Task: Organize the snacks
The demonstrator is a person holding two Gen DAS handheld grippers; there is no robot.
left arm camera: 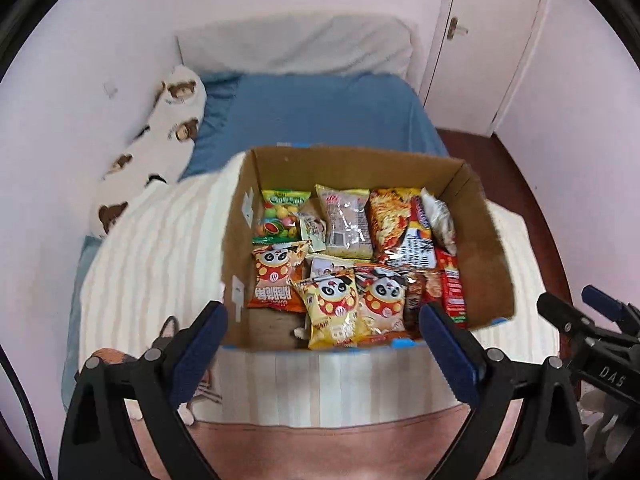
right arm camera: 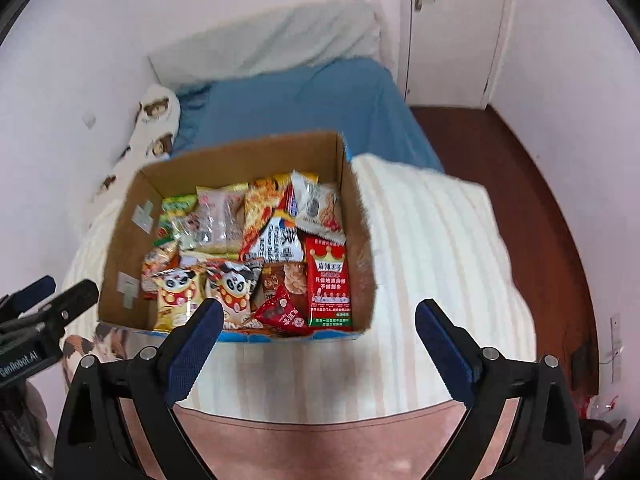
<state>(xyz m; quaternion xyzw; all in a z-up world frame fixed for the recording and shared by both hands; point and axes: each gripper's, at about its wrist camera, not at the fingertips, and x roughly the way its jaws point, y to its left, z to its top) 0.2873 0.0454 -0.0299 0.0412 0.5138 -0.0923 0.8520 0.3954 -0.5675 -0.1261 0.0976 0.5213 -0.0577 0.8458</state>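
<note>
**Snack box packed, both grippers wide and empty**

Open brown cardboard box sits on a cream striped blanket at the near end of the bed. Its long axis runs away from the grippers toward the pillow end. Blue tape shows on the near bottom edge.

The snack packets lie flat inside, mostly lengthwise along the box:
- three panda-print bags in the near row, one orange with Korean lettering
- green candy bag in the far left corner
- clear pack of pale grains next to it
- red packet with a crown and Chinese text along the right wall
- small dark red triangular packet at the near edge
- white packet with large black characters mid-box; smaller print too blurred to read

Left gripper: blue-padded fingers spread wide, nothing between them, above the near box edge. Right gripper: also wide apart, empty, off the box's near right corner. "DAS" is readable on one gripper body, "GenRobot.AI" on the other.

Around it: blue bedsheet, grey-white pillow, bear-print cushion against the pink wall, dark wooden floor, white door.
</note>
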